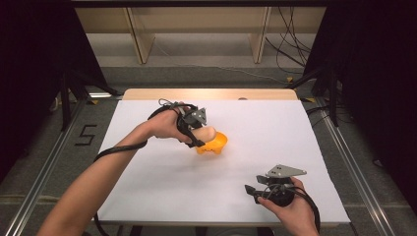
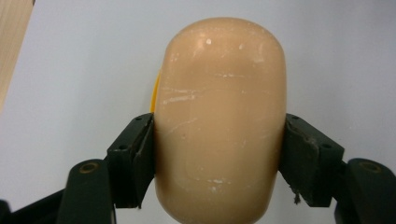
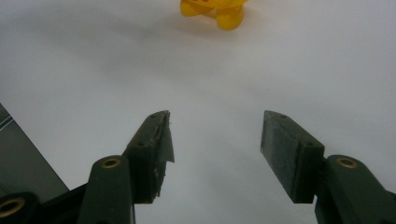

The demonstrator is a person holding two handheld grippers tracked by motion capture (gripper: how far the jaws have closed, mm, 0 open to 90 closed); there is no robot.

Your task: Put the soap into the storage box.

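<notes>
Gripping beige rounded piece (image 2: 219, 121), left gripper (image 1: 196, 132), perhaps joined to orange toy (image 1: 215, 143)

The high view looks forward and down from above the person's side, taking in the whole white desk (image 1: 162, 196) from well back. The left gripper view sits very close behind its claw (image 2: 219, 154), facing a tan rounded piece (image 2: 219, 116). The right gripper view looks low across the desk toward the yellow toy (image 3: 217, 10), shared with the high view.

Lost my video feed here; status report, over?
Left gripper shut on tan rounded piece beside yellow toy. Right gripper open, apart at table's near edge. Nothing between them.
</notes>
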